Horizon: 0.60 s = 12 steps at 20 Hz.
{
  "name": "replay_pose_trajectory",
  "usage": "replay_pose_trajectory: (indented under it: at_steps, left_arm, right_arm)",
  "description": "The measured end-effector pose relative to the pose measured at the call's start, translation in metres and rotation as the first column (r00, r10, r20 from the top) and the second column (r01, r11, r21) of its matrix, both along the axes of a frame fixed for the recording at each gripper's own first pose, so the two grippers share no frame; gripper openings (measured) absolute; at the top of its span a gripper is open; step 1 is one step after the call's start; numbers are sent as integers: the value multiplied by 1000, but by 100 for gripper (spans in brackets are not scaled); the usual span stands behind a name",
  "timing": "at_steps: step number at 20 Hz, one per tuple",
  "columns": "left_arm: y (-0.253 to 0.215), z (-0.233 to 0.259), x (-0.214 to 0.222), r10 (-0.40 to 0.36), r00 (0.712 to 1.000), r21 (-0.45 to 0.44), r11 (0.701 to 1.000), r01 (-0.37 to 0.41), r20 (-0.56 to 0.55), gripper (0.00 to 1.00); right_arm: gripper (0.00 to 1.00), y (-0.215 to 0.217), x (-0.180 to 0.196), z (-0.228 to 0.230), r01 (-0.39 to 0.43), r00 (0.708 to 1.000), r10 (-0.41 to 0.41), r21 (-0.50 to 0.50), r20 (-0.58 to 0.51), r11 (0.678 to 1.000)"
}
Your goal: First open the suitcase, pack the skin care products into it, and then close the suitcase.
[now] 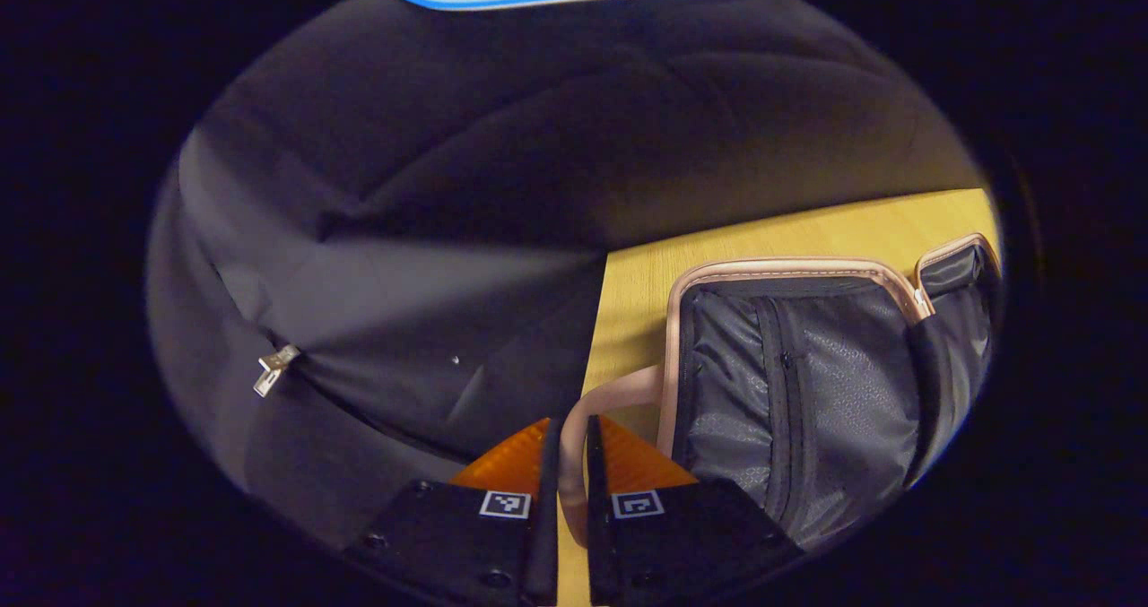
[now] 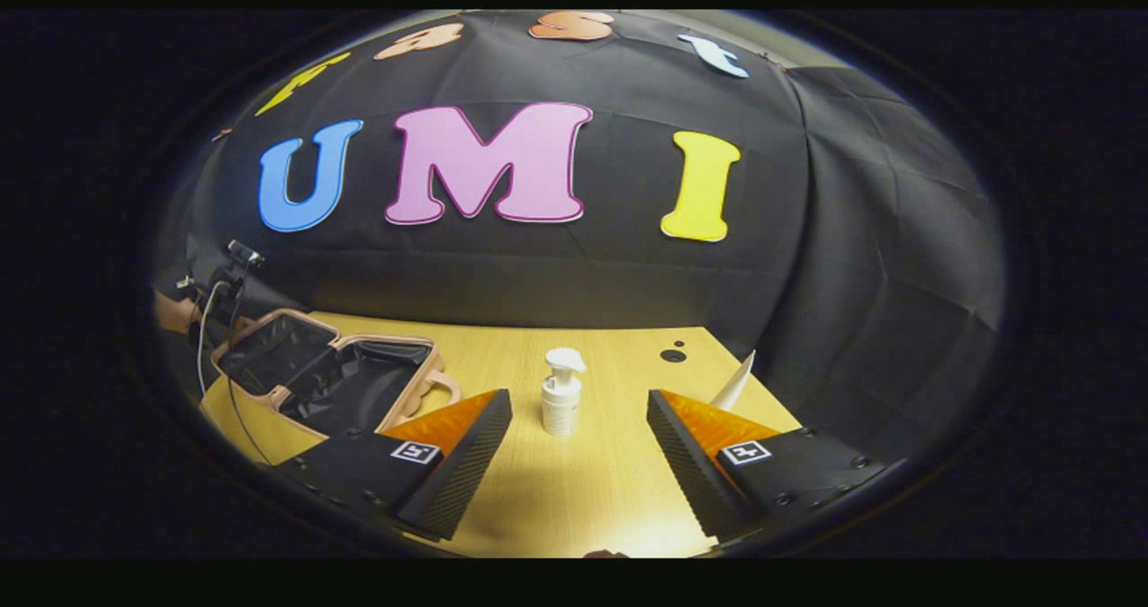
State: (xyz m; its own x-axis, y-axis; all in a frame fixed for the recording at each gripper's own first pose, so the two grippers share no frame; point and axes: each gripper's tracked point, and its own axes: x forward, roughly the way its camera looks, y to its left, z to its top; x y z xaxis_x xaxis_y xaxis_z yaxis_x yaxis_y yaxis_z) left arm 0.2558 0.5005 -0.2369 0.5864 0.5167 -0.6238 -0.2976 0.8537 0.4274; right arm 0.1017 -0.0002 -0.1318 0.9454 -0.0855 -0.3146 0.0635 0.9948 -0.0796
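Suitcase is lying open on the wooden table, both of its 2 dark-lined halves facing up, at the table's left end in the right gripper view. In the left gripper view I am seeing my left gripper pinching the suitcase's pink handle, its 2 fingers nearly together with the strap running between them; the lining's zipped pocket is sitting just to the right. My right gripper is hovering with fingers spread wide and gripping nothing. Between them, farther off, 1 white pump bottle is standing upright on the table, well apart from the suitcase. 1 white tube is standing near the table's right edge, partly hidden behind the right finger. I am reading no label on either product.
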Motion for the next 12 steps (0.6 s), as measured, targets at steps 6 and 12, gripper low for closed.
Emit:
replay_pose_trajectory:
  at_steps: [6,12]
  left_arm:
    - [-17,56,6,7,992,34,999,-11,124,55]
    - [-137,151,25,-132,913,28,991,132,386,99]
  right_arm:
    - [97,0,3,6,-2,999,2,-17,33,1000]
    - [97,-20,12,14,12,997,-7,-62,83,998]
